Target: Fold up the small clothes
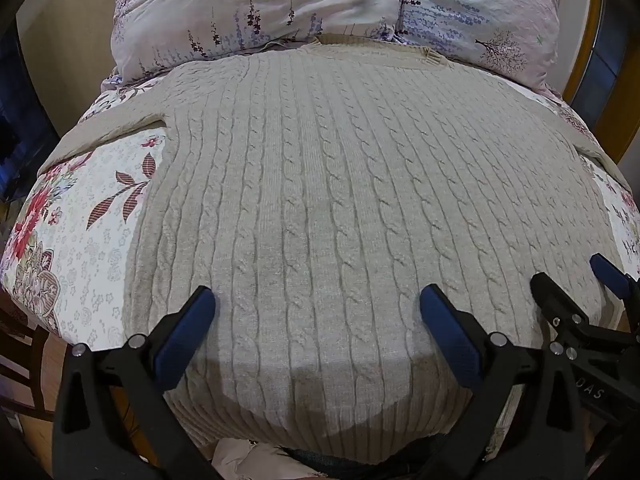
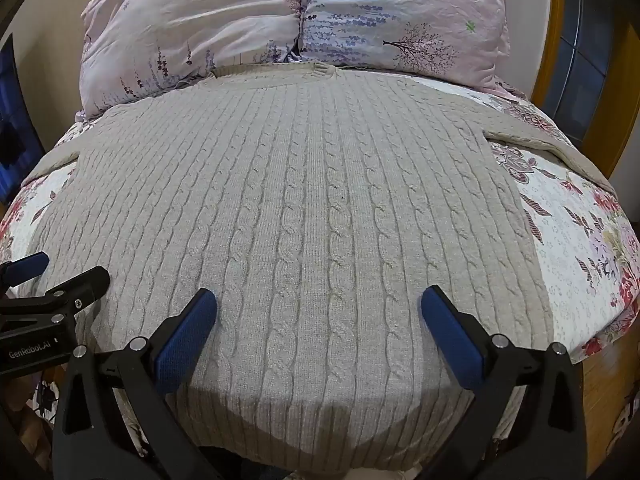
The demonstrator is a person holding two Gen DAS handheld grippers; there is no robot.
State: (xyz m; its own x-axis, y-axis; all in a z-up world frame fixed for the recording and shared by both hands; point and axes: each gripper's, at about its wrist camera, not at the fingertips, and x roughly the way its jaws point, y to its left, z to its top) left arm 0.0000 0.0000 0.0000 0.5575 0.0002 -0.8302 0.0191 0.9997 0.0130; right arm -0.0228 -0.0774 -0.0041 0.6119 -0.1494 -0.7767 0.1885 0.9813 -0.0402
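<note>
Tongs: we hold the left black gripper (image 1: 316,304) and right black gripper (image 2: 318,304) spread wide, blue pads bare.
Garment: beige cable-knit sweater (image 1: 320,200), ribbed hem, flat on the floral quilted bedspread (image 1: 92,240).

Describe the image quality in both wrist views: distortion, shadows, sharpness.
Left wrist view: strong fisheye bulge, dark vignette corners; the sweater is sharp, with a shadow across its hem near the open left gripper. Right wrist view: same bulge; a similar hem shadow below the open right gripper; pillows evenly lit, no glare.
</note>
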